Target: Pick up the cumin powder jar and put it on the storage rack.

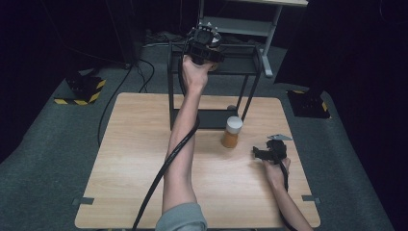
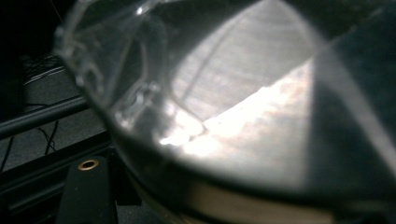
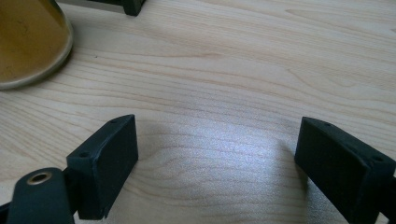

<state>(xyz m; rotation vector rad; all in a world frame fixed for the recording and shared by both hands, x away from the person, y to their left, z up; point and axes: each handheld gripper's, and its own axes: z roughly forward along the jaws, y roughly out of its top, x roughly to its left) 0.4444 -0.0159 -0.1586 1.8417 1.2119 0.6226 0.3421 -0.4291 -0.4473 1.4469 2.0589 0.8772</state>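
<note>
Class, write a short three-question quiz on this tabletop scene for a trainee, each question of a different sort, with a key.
1. True or false: the right gripper rests near the wooden table with its jaws wide apart and nothing between them.
2. Where does the left gripper stand? A) on the table's near edge B) raised at the top level of the black rack C) on the floor
3. Fill in: the amber jar has a ____ lid.

Key: 1 true; 2 B; 3 white.
</note>
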